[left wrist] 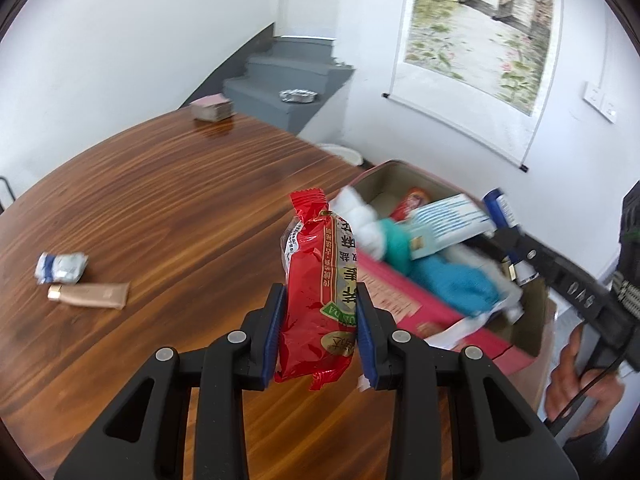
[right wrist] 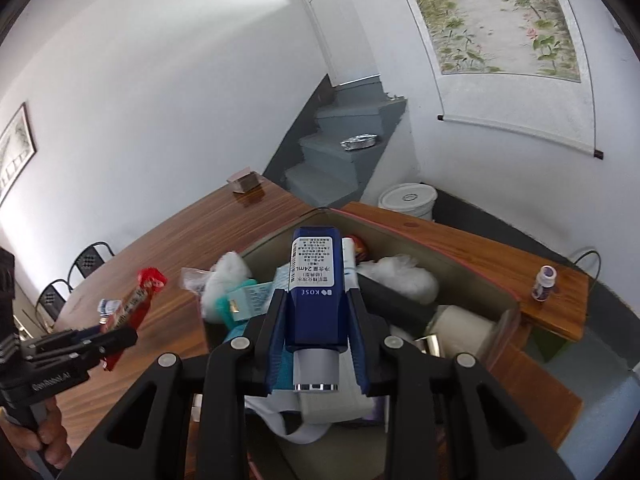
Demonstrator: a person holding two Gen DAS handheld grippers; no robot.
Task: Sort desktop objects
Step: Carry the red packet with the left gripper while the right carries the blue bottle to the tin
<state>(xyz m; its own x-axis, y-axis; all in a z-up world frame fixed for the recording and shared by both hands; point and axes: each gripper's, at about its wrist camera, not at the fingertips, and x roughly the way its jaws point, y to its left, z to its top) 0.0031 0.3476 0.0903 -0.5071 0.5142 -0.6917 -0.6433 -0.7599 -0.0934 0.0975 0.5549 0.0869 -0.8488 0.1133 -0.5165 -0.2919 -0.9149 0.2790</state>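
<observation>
Red snack packet [left wrist: 316,292] is pinched upright between the blue pads of the left gripper [left wrist: 320,336], jaws pressed onto its lower half, and is held above the wooden worktop [left wrist: 168,208] just beside the near left wall of the pink-sided box [left wrist: 404,300]. Blue KOSE bottle [right wrist: 316,280] is clamped by the right gripper [right wrist: 318,344], jaws closed on its sides, silver cap pointed back at the camera, and is held over the open box [right wrist: 472,276]. The box is seen already crowded: teal cloth [left wrist: 456,284], white wadding [right wrist: 404,276], a white-and-blue carton [left wrist: 448,224], a paper roll [right wrist: 464,328]. Left on the worktop well apart from the box: a beige tube [left wrist: 90,295] and, just beside it, a crumpled silver-blue sachet [left wrist: 60,267]; a small brown box [left wrist: 211,107] at the far edge. A small purple-capped bottle [right wrist: 545,282] is seen upright on a wooden ledge [right wrist: 480,256] beyond the box.
</observation>
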